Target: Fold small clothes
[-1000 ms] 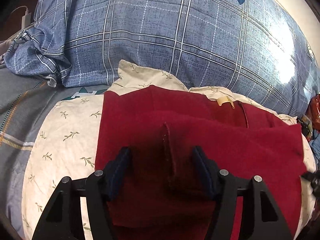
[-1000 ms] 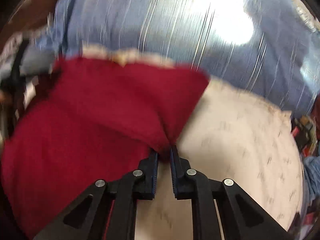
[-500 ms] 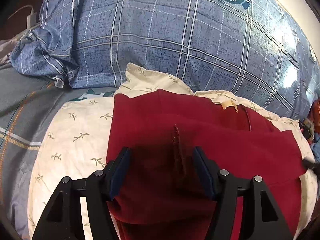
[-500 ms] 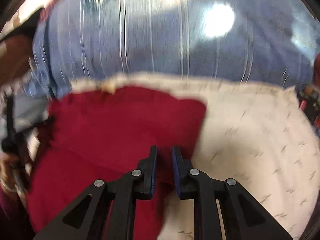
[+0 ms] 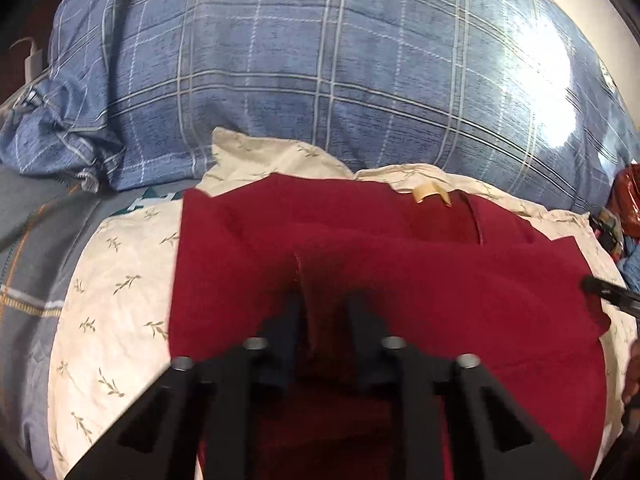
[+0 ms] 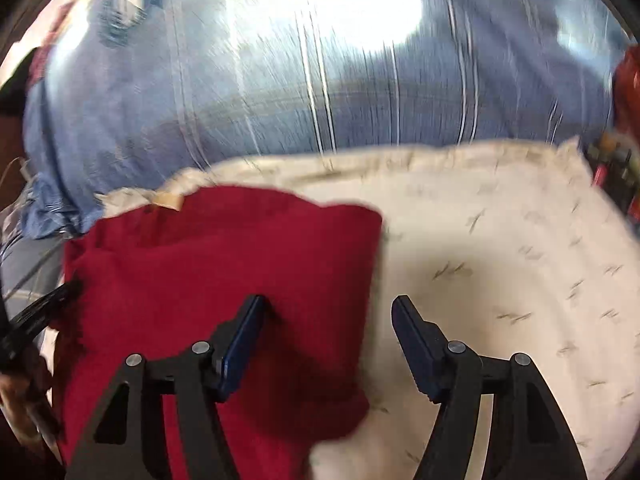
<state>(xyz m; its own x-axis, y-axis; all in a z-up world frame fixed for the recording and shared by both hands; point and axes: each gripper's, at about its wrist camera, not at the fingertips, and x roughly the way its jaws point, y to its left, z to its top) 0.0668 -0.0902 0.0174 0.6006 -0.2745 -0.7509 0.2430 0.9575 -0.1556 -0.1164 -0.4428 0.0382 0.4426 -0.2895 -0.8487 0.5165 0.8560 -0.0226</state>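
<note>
Left gripper points steeply down, jaws clamped on a raised seam fold of the dark red knit garment. Right gripper also tilts down, jaws opening, straddling the garment's right edge, pads not pressing. Garment lies partly folded on the cream leaf-print pillow, tan neck label at its far edge.

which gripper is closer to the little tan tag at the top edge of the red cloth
Left, though only by a judgement across two views. The left gripper is shut on a raised fold of the red cloth just below the tan tag; the right gripper is opening at the cloth's side edge.
</note>
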